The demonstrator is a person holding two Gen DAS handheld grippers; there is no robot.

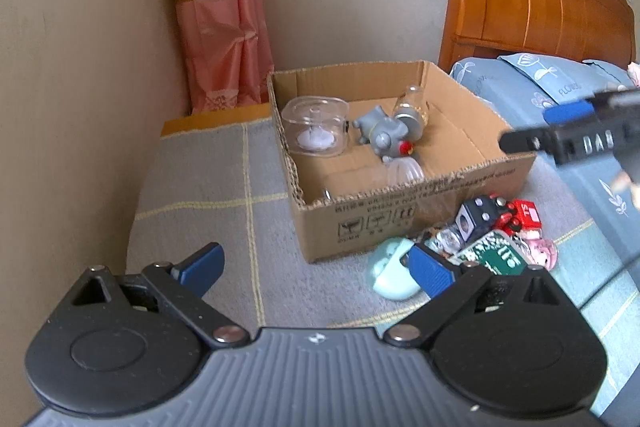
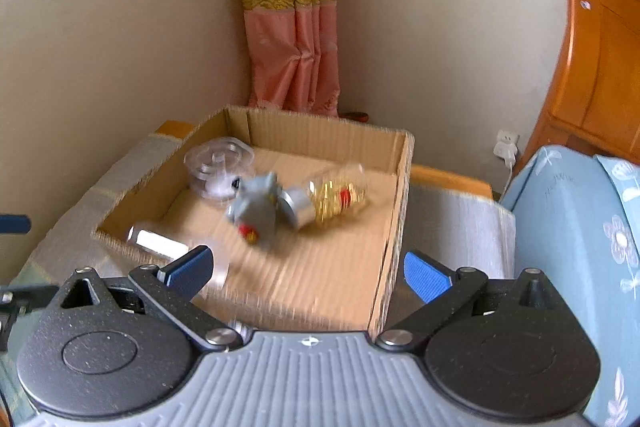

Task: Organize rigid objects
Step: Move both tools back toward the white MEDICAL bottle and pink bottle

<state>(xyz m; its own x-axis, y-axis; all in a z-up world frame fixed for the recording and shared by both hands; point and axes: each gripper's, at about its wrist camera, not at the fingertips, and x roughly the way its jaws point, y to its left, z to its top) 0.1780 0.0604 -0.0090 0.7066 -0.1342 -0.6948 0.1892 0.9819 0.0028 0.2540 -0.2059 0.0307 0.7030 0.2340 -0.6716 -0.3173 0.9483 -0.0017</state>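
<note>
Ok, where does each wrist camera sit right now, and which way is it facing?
Left wrist: on the left gripper, looking down at the bed, the cardboard box and the toy pile beside it; its open fingers and the right gripper show.
Right wrist: on the right gripper, over the box, facing the corner; its open fingers show.
Shared: box, grey figure, curtain.

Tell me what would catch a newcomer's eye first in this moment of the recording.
The open cardboard box on the grey bedspread, holding a grey figurine, a clear round container and a glass bottle with gold inside. Next, the colourful pile of small toys against the box's front wall. Both the left gripper and the right gripper are open and empty.
</note>
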